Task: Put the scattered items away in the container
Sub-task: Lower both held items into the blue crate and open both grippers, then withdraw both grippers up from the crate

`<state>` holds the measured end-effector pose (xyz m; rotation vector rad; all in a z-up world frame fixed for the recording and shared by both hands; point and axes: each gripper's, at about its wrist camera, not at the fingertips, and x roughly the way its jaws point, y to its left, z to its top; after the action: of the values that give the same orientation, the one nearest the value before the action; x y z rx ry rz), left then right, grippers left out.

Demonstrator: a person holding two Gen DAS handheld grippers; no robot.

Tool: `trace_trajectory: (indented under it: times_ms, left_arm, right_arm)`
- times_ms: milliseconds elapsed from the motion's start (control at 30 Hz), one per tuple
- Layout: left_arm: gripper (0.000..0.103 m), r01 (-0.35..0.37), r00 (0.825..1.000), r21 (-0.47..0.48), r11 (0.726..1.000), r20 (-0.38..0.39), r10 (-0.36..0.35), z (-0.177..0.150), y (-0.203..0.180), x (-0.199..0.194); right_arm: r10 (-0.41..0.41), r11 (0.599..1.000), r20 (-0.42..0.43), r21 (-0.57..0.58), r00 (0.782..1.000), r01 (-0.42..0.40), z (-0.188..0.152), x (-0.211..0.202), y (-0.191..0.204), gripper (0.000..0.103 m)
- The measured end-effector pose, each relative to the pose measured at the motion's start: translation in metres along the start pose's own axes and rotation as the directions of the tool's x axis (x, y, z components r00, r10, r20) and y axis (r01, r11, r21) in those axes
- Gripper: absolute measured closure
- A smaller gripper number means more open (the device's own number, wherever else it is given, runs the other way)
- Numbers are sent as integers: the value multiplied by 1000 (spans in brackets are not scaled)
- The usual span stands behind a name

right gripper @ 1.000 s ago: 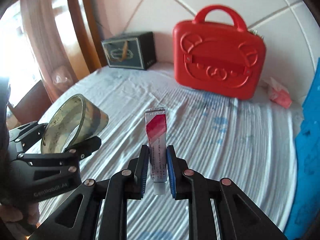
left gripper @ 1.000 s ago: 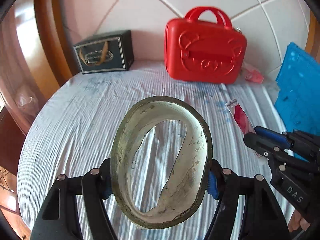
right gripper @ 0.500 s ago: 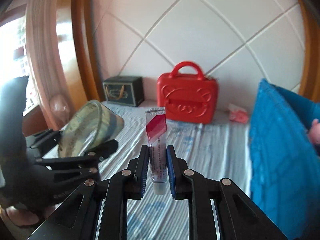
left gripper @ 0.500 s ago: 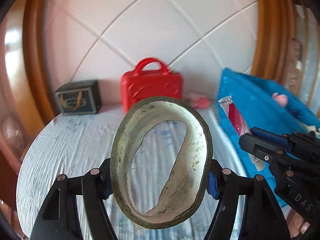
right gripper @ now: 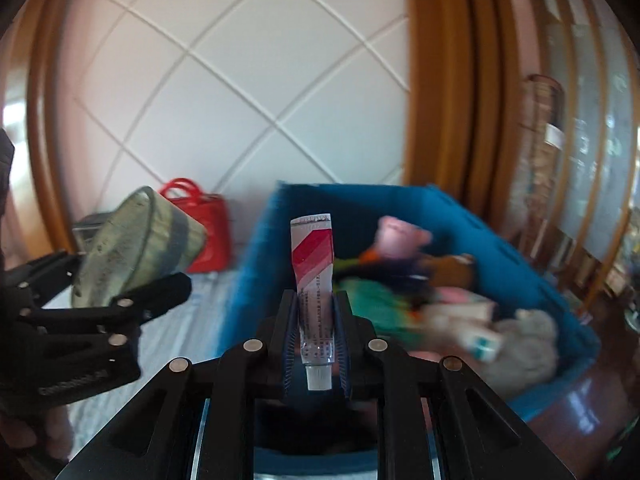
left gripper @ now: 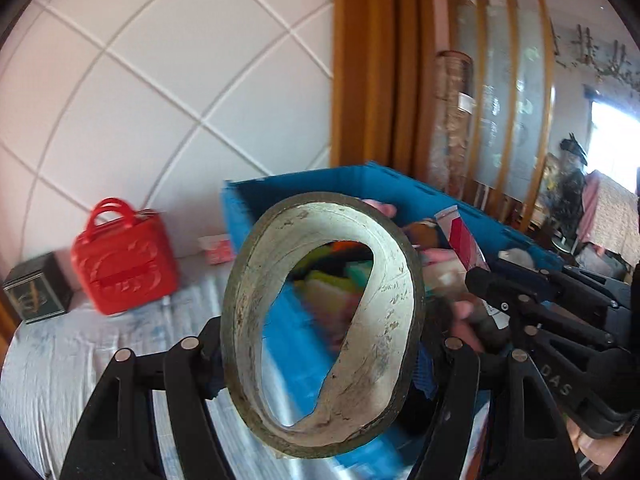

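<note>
A squashed roll of tape [left gripper: 320, 320] sits pinched between the jaws of the left gripper [left gripper: 320, 360], raised in front of the blue crate [left gripper: 280, 196]. To its right, the right gripper [right gripper: 316, 332] is clamped tight on an upright red-and-white tube [right gripper: 314, 276], near the crate's heap of soft toys [right gripper: 404, 236]. Far left on the bed [left gripper: 80, 360] stands a red case [left gripper: 124, 256].

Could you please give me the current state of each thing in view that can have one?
Tape roll: clamped in the left gripper, squashed oval.
Tube: upright in the shut right gripper, cap down.
Blue bin: open, already holding toys and packets.
Red case: closed, standing on the bed.
</note>
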<state>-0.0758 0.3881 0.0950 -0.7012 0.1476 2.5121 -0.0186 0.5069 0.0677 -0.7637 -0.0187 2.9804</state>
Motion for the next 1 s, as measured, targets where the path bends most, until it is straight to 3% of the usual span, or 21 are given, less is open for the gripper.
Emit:
trace_trajectory:
  times_ms: [167, 300, 467, 633, 733, 900, 1000]
  left_arm:
    - [34, -2, 995, 6, 1000, -101, 2, 8, -79, 61]
    - [34, -36, 969, 9, 999, -244, 37, 5, -114, 110]
    - [34, -111, 937, 31, 993, -329, 115, -2, -137, 133]
    - [32, -151, 928, 25, 988, -340, 150, -4, -144, 135]
    - [25, -176, 930, 23, 984, -323, 174, -5, -139, 126]
    - [16, -182, 948, 4, 983, -263, 176, -1, -134, 97]
    - [5, -204, 956, -12, 979, -217, 197, 1, -127, 72]
  right_arm:
    - [-28, 1000, -81, -9, 996, 27, -9, 29, -89, 85]
    - [-6, 1000, -173, -21, 985, 2, -25, 59, -140, 85]
    - [54, 996, -248, -56, 967, -70, -37, 80, -160, 85]
    - [90, 991, -262, -69, 961, -112, -36, 80, -162, 85]
    - [90, 991, -254, -73, 963, -112, -39, 76, -160, 74]
    - [98, 993, -222, -39, 970, -109, -38, 61, -165, 56]
    - [70, 996, -188, -33, 980, -77, -34, 43, -165, 32]
